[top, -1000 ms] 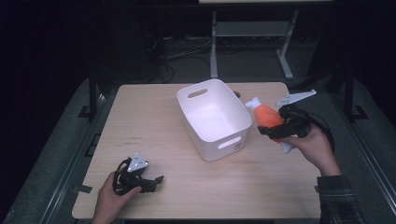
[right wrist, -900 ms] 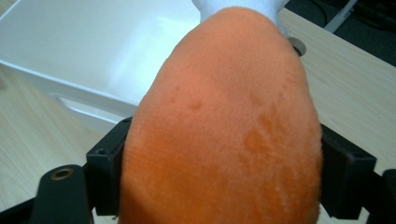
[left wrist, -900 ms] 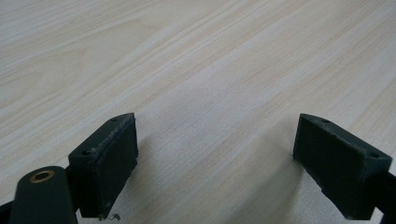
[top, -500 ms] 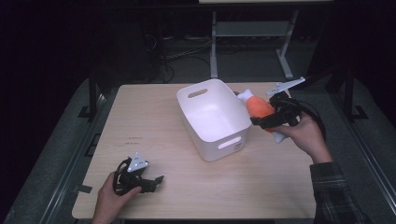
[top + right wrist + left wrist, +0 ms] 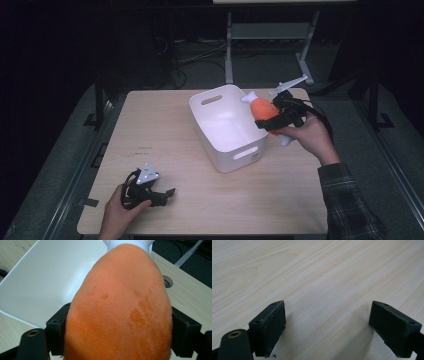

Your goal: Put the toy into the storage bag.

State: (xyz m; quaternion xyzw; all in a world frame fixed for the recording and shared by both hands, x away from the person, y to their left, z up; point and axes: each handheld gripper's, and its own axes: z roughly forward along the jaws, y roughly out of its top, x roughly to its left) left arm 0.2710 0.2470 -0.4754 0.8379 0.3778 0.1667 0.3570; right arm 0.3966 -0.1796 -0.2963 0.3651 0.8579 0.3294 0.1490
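An orange plush toy [image 5: 263,109] with a white tip hangs above the right rim of the white bin [image 5: 226,151]. My right gripper [image 5: 270,119] is shut on it. In the right gripper view the orange plush toy [image 5: 120,307] bulges between the two black pads [image 5: 56,335], with the white bin [image 5: 45,282] behind and left of it. My left gripper [image 5: 162,195] rests on the wooden table [image 5: 165,125] near the front left corner. In the left gripper view its pads [image 5: 270,325] stand wide open over bare wood, with my left gripper [image 5: 327,327] holding nothing.
The white bin has handle slots on its near and far walls and looks empty inside. A cable hole [image 5: 167,282] sits in the table top beyond the toy. Metal stand legs [image 5: 230,55] and cables lie on the dark floor behind the table.
My right gripper has carried the orange toy left and up, from beside the bin to over its right rim. The left gripper has stayed put.
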